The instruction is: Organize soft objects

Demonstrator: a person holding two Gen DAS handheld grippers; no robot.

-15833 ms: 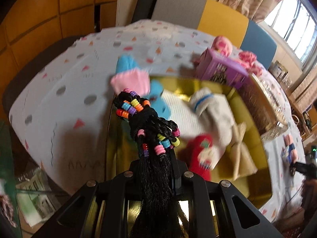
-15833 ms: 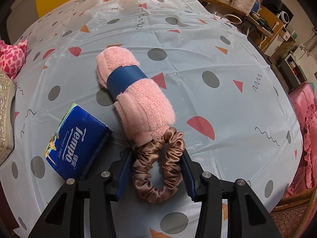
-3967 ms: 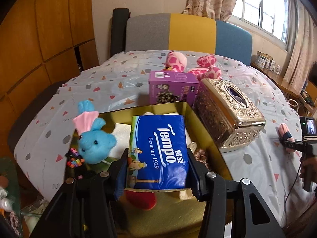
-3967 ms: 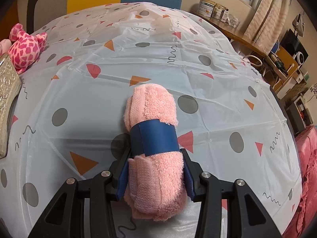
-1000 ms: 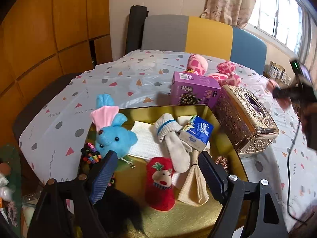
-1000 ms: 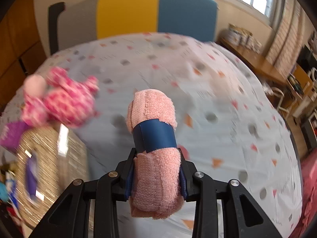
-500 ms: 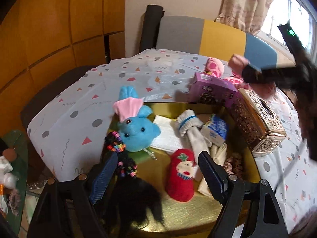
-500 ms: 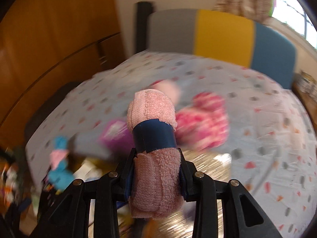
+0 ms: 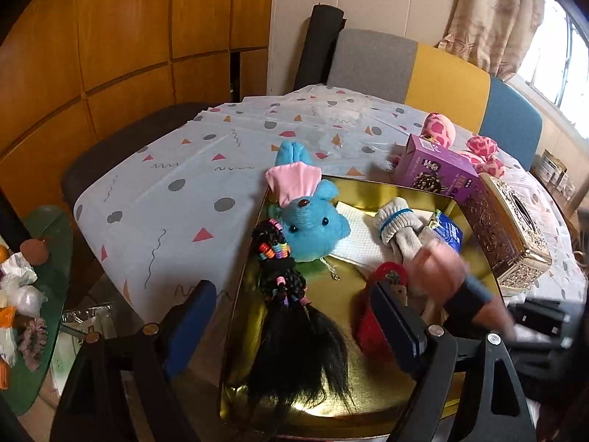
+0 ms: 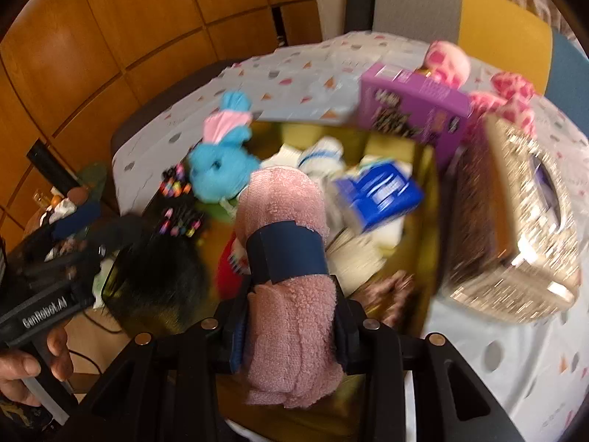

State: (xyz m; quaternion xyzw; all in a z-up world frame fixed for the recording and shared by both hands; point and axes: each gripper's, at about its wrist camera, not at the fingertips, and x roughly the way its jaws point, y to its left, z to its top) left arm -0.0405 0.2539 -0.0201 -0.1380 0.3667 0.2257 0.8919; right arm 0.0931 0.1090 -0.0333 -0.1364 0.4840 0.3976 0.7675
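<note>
A: What has the right hand-held gripper (image 10: pixel 291 326) got?

B: Its jaws are clamped on the sides of a rolled pink towel (image 10: pixel 285 258) with a blue band (image 10: pixel 285 254) round the middle. The roll sticks out past the fingertips, over the gold tray (image 10: pixel 429 258).

A: And what lies beyond the towel?

B: Just past its tip, in the tray, a white sock (image 10: pixel 322 156) and a blue tissue pack (image 10: pixel 379 191). Left of them a blue plush (image 10: pixel 221 173), then a black hairpiece (image 10: pixel 162 276) with coloured beads. Right of the tray, on the desk (image 10: pixel 515 361), an ornate metal box (image 10: pixel 515 221); behind it a purple carton (image 10: pixel 412 110).

A: The left hand-held gripper (image 9: pixel 294 316)?

B: Jaws wide apart, nothing between the pads. It hangs over the tray's (image 9: pixel 324 287) near edge, hairpiece (image 9: pixel 294 324) directly below. Ahead sits the plush (image 9: pixel 309 224); beside its right finger a red sock (image 9: pixel 375 313). The towel (image 9: pixel 441 269), blurred, comes in over the tray on that side.
</note>
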